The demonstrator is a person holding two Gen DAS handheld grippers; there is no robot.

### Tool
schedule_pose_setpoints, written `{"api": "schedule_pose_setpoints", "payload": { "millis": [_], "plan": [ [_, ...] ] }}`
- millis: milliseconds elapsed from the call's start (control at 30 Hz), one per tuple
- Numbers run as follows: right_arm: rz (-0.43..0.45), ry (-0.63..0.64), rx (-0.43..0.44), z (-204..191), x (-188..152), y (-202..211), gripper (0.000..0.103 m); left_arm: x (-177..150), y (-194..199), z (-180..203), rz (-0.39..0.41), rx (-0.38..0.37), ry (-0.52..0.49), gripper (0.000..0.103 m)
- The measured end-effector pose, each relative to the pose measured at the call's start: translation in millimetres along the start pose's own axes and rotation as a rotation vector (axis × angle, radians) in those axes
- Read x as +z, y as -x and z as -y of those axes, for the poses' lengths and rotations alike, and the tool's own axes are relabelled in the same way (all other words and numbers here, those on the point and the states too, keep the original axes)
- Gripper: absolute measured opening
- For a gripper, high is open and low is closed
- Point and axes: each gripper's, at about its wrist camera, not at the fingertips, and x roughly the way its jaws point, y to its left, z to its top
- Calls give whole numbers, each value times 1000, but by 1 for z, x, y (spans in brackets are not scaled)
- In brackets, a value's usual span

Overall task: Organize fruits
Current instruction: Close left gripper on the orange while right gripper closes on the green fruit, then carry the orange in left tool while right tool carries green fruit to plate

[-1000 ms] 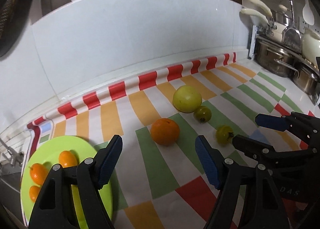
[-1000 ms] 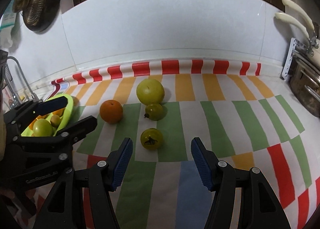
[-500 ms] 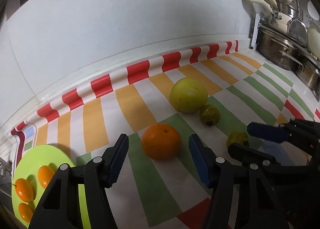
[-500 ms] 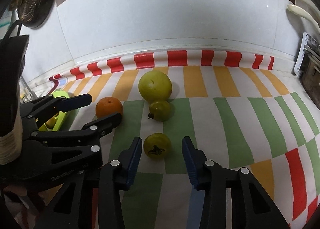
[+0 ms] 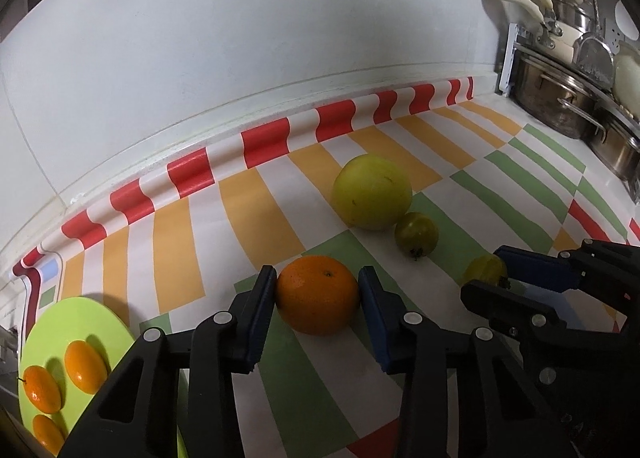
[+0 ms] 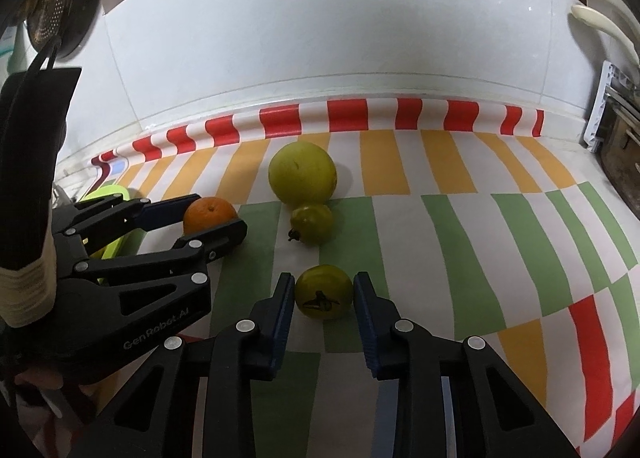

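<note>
1. Your left gripper (image 5: 318, 296) has the orange (image 5: 317, 294) between its jaws; they are closing on it, and the left pad already touches the peel.
2. Your right gripper (image 6: 324, 294) pinches the small green fruit (image 6: 324, 292) on the striped cloth (image 6: 460, 242).
3. The big yellow-green fruit (image 5: 372, 190) touches another small green fruit (image 5: 416, 234).
4. 3 small oranges (image 5: 85, 366) lie on the green plate (image 5: 76, 318).

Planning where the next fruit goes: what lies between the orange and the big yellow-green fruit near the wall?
Nothing: in the left wrist view only bare striped cloth separates the orange from the big yellow-green fruit.
</note>
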Motion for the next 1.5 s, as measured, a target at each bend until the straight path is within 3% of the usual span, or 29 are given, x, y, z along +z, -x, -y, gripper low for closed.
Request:
{"api": "schedule_pose_setpoints", "payload": {
  "millis": [867, 1500],
  "plan": [
    [119, 40, 17, -23, 8, 74, 32, -12, 105, -6, 136, 11, 77, 42],
    [206, 116, 74, -63, 3, 129, 31, -35, 179, -20, 217, 79, 143, 42]
  ]
}}
